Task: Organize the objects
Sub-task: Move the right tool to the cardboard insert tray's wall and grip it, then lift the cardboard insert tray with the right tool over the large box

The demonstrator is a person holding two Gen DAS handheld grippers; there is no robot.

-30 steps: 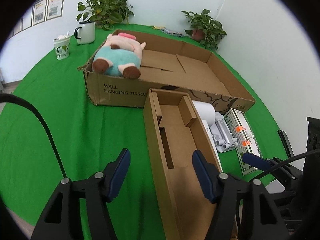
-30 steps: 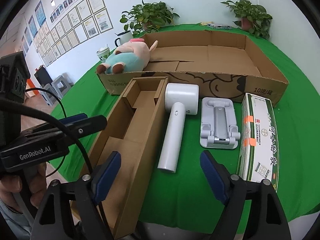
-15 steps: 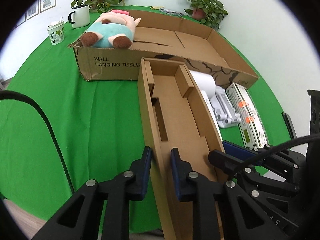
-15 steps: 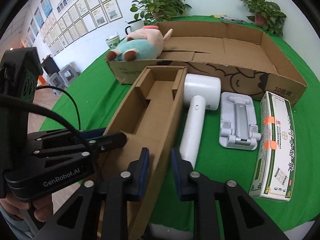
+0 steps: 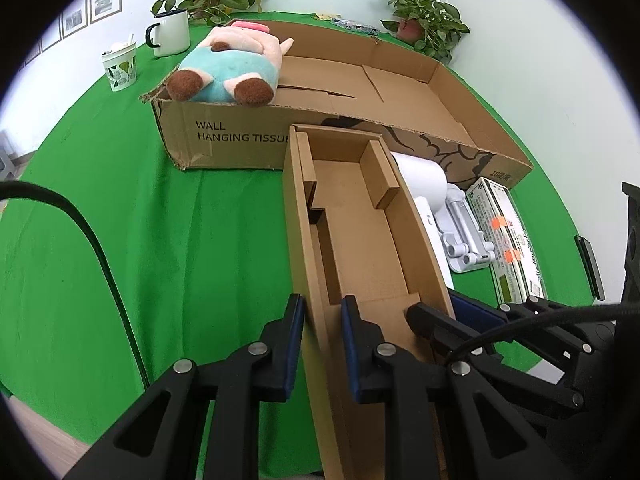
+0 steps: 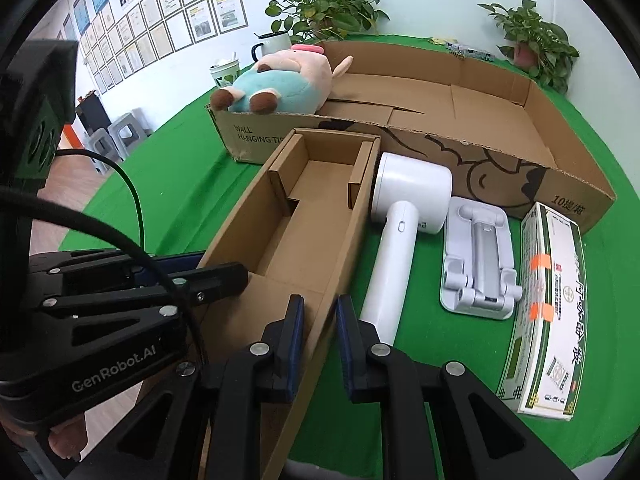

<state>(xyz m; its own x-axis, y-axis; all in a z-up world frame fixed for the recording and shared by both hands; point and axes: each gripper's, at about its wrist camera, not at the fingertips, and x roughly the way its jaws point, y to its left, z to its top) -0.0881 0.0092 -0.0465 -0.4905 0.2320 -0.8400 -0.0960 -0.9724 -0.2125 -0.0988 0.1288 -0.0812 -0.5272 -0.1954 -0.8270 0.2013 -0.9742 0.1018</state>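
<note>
Green cloth covers the bench (image 5: 120, 240), where a narrow tray (image 5: 360, 232) lies before the big box (image 6: 572, 196). Left gripper (image 5: 322, 344) and right gripper (image 6: 318, 340) have jaws clamped on its opposite walls. Next likely comes a level, two-handed lift.

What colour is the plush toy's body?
Teal, with pink head and brown feet; clearest in the right wrist view.

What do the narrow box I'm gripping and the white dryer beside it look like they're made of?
Narrow box: plain brown corrugated cardboard, matte, with folded inner flaps and raw cut edges. Dryer: likely smooth hard plastic, white with a soft sheen; what's inside can't be seen.
</note>
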